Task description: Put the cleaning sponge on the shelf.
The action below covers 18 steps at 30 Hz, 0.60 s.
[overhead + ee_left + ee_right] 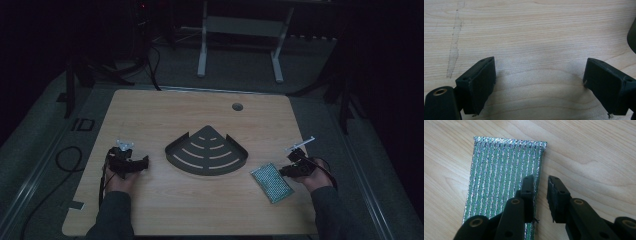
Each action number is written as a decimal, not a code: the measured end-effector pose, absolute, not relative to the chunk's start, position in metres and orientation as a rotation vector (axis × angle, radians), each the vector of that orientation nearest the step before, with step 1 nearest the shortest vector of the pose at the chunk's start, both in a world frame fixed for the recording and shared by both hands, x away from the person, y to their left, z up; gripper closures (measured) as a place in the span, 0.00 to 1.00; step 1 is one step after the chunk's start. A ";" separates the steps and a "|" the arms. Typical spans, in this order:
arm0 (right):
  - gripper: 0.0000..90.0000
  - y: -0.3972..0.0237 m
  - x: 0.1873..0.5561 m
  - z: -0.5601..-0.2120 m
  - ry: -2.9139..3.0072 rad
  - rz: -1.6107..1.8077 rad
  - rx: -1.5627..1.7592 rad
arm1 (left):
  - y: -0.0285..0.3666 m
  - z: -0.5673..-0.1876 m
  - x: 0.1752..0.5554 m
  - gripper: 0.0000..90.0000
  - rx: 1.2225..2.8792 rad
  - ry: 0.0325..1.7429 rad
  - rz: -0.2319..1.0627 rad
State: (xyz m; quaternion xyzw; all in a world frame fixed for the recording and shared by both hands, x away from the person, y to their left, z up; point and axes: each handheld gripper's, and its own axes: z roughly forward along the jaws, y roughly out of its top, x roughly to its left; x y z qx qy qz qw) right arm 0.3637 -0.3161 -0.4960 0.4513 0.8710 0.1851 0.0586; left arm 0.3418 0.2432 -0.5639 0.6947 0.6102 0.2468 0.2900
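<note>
A green, glittery ribbed pad (272, 182) lies flat near the table's right front. My right gripper (283, 171) hovers at its right edge. In the right gripper view the pad (499, 170) runs under the left jaw, while the right jaw stands over bare wood. The right gripper (541, 192) is open by a narrow gap and its pads press on nothing. At the table's left, my left gripper (142, 163) rests low over bare wood, and in its own view the left gripper (539, 75) stands wide open with nothing between the jaws. A black slotted corner shelf (206, 150) sits mid-table.
The shelf's dark edge (632, 37) shows at the right of the left gripper view. A round cable hole (237, 106) sits near the table's far edge. White frame legs (202, 55) stand on the floor behind, and a cable (67, 160) loops on the floor to the left.
</note>
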 end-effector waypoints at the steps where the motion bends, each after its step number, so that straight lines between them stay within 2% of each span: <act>1: 0.83 -0.316 0.364 -0.496 2.641 0.560 1.378 | 0.243 -0.564 0.342 0.13 1.853 1.628 0.659; 18: 0.83 -0.315 0.370 -0.508 2.690 0.543 1.432 | 0.243 -0.564 0.342 0.13 1.853 1.628 0.659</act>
